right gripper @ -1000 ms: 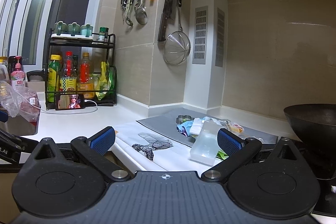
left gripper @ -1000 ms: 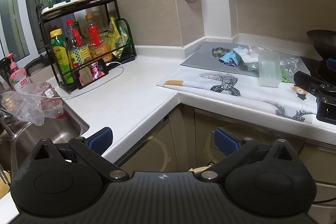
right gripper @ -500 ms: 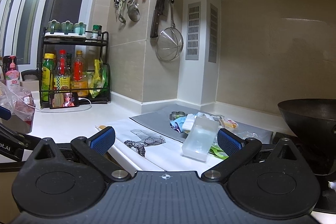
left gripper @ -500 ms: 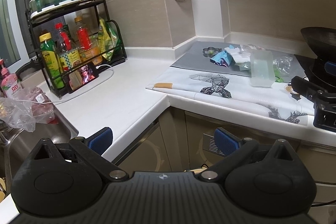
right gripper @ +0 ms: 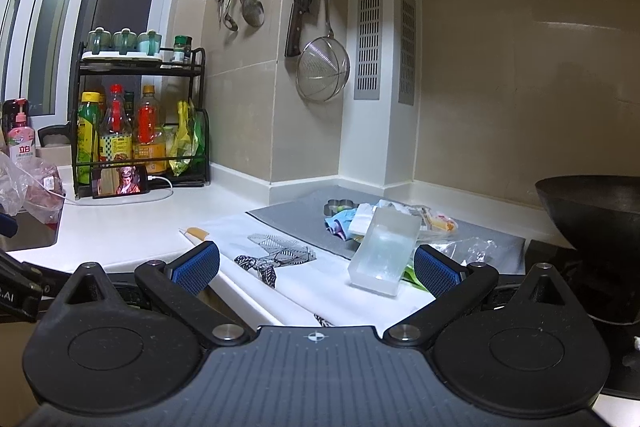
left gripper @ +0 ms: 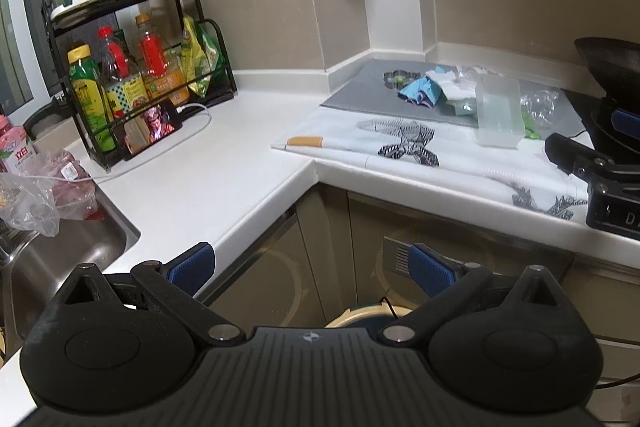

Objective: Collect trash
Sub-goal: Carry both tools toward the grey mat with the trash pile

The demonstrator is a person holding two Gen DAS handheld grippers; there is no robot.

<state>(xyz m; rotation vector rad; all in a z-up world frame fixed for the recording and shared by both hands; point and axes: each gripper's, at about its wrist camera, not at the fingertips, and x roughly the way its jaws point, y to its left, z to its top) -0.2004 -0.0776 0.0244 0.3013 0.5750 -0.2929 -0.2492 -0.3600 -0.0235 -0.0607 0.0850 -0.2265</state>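
Observation:
A heap of trash lies on the grey mat [left gripper: 360, 95] in the counter's corner: a frosted plastic box [left gripper: 499, 115], a blue wrapper [left gripper: 418, 91], white crumpled paper [left gripper: 452, 85] and clear film [left gripper: 540, 103]. In the right wrist view the same plastic box [right gripper: 384, 251] leans just ahead, with the blue wrapper [right gripper: 340, 221] behind it. My left gripper [left gripper: 311, 269] hangs open below the counter's edge, in front of the cabinets, holding nothing. My right gripper [right gripper: 316, 265] is open at the counter's front, the box near its right finger.
A white printed sheet [left gripper: 400, 143] covers the counter before the mat. A black wok [right gripper: 592, 207] stands right. A bottle rack [left gripper: 136, 67] and a phone [left gripper: 152, 129] stand at the back left. A bagged item [left gripper: 44, 191] rests at the sink [left gripper: 72, 251].
The left view has shifted: the counter corner and trash heap now sit a little farther right and lower in it. The right gripper has crept closer to the plastic box. Both stay open.

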